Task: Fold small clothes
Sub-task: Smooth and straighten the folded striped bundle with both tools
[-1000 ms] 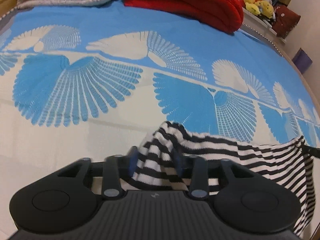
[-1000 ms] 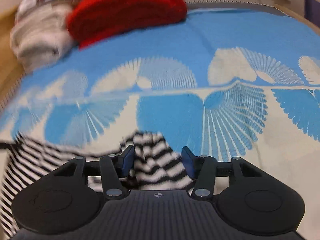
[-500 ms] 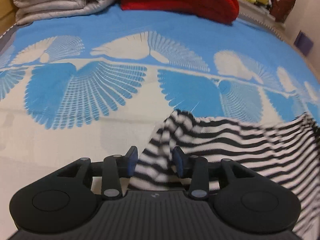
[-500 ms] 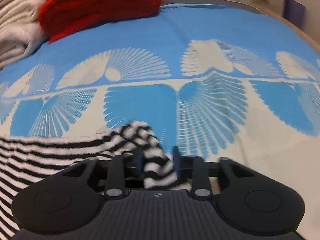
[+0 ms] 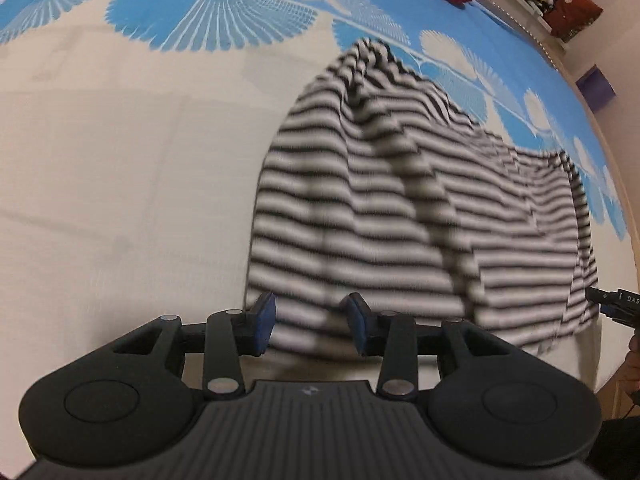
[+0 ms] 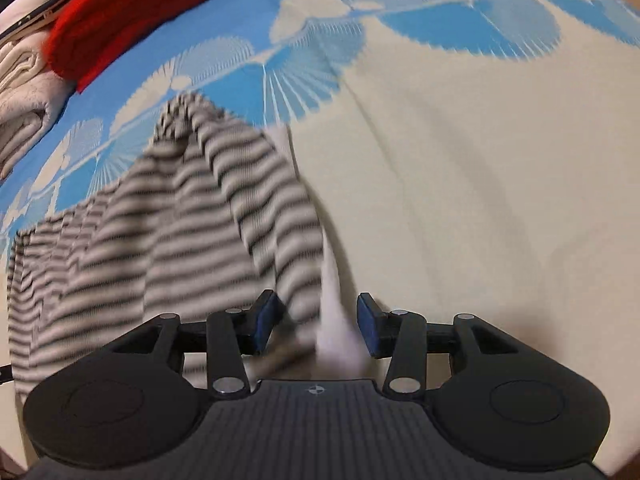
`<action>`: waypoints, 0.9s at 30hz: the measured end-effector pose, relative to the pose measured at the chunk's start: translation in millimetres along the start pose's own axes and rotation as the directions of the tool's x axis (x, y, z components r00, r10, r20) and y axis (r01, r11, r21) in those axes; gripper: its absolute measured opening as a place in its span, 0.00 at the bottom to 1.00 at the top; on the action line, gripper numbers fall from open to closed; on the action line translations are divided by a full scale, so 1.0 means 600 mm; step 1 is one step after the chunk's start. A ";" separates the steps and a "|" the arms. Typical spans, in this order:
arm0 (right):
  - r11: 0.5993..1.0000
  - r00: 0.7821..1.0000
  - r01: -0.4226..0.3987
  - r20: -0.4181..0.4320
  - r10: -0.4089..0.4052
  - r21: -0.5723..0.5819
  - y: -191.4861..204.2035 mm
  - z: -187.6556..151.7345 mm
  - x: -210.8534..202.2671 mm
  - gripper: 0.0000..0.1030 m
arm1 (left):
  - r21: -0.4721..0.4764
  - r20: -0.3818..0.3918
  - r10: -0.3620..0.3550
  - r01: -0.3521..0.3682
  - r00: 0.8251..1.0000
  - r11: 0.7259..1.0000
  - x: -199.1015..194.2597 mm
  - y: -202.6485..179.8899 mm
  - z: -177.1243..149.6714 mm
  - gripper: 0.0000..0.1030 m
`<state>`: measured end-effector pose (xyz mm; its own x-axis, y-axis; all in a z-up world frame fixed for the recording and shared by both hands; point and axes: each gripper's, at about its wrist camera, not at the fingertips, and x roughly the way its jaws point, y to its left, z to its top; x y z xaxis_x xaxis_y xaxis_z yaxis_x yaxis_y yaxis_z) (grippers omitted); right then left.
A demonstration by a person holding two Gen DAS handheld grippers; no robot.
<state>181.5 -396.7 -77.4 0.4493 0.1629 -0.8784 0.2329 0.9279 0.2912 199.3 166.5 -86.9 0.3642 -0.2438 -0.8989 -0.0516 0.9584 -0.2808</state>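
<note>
Only right view shows towels (image 6: pixel 20 92); both claws (image 5: pixel 311 322) (image 6: pixel 317 322) released over striped shirt (image 5: pixel 400 200).

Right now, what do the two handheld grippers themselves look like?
Both match: the left gripper and right gripper have matte black bodies with a ribbed centre plate, a round disc on each side, silver pivot pins on black linkage bars, and blue pads on the jaws. A small emblem marks each plate's top edge.

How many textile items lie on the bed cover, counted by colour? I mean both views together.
Black-and-white striped garment: 1
Red knitted item: 1
White folded blanket: 1
Total: 3
</note>
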 end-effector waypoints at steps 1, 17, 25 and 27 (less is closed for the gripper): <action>1.000 1.000 0.004 -0.004 -0.004 -0.007 0.000 -0.013 -0.004 0.45 | -0.001 0.004 0.011 -0.011 1.000 1.000 0.002 0.004 -0.011 0.42; 0.991 0.996 0.000 0.083 -0.011 0.131 -0.019 -0.076 -0.046 0.40 | -0.252 0.130 0.010 0.023 0.991 0.967 -0.005 0.064 -0.058 0.46; 0.993 0.997 -0.018 0.078 0.009 0.114 -0.016 -0.068 -0.025 0.17 | -0.143 0.147 0.038 -0.017 0.988 0.990 -0.002 0.027 -0.049 0.05; 0.995 0.992 -0.030 0.121 0.018 0.099 -0.012 -0.062 -0.042 0.11 | -0.143 0.201 0.048 -0.019 0.978 0.990 -0.029 0.023 -0.046 0.04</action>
<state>136.6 -394.9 -71.4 0.5547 0.1372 -0.8207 0.3036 0.8849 0.3532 166.7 179.7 -84.0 0.5408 -0.1623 -0.8253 -0.1910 0.9319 -0.3085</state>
